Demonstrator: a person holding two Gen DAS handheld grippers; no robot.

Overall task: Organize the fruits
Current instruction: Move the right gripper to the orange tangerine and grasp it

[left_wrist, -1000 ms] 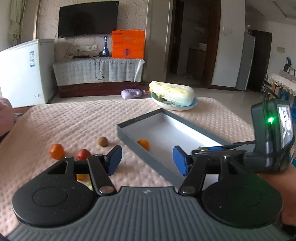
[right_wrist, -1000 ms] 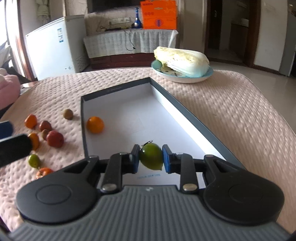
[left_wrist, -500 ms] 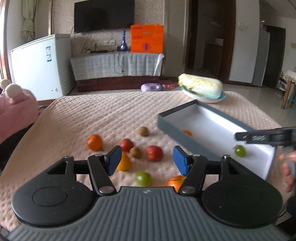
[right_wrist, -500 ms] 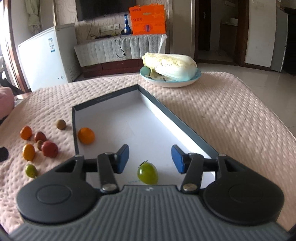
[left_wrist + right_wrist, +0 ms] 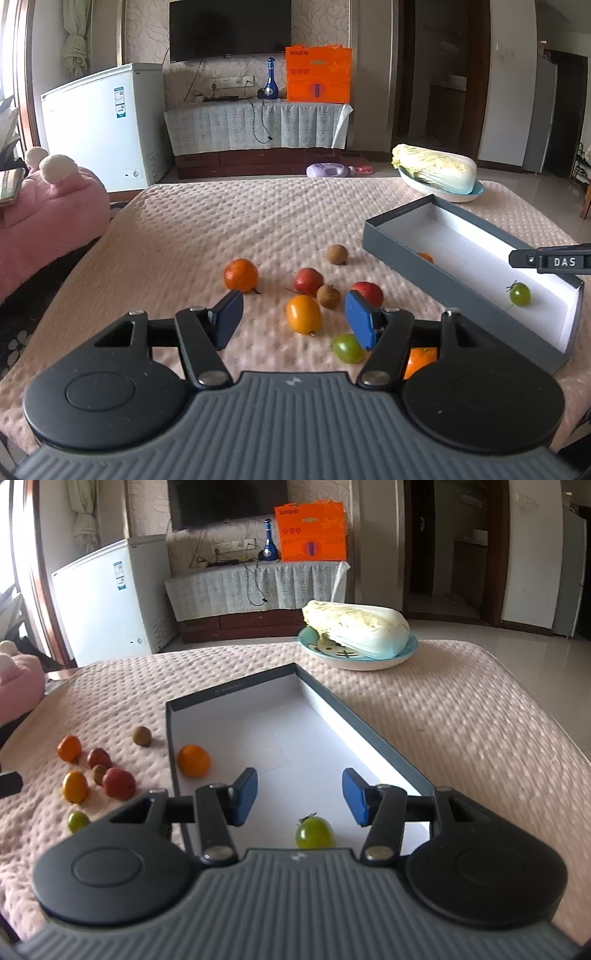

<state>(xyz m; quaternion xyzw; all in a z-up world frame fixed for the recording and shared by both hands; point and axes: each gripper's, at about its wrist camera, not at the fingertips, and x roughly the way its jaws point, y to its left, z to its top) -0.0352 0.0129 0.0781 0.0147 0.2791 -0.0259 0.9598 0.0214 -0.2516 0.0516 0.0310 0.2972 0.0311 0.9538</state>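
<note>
On the pink quilted surface (image 5: 229, 221) the loose fruits lie in a cluster left of the box. Going left to right in the left wrist view: one orange mandarin (image 5: 240, 274), one yellow-orange plum tomato (image 5: 303, 314), a red fruit (image 5: 308, 281), a small brown fruit (image 5: 328, 296), a second brown one (image 5: 337, 254) further back, a second red fruit (image 5: 368, 293), a green tomato (image 5: 347, 348) and an orange fruit (image 5: 421, 360) half hidden behind the tool's arm. That makes eight still out, as far as I can see.

The left tool (image 5: 293, 317) hangs above the cluster with its jaws apart and nothing between the pads; the yellow-orange tomato lies just beyond the gap.

The grey box (image 5: 332, 698) with its white floor holds two pieces: one mandarin (image 5: 193, 760) near its left wall and one green tomato with a stem (image 5: 314, 832) at the near end. The right tool (image 5: 299, 797) is over that near end; its jaws have just been opening and now stand clear of the green tomato, which rests on the box floor below them, untouched.

These fruits are likely light, round and smooth, so they may roll or squirt out of a pinch. The tomatoes look thin-skinned and soft; taking each across its widest middle with gentle pressure seems wisest. The oval one is probably best taken across its short axis.
</note>
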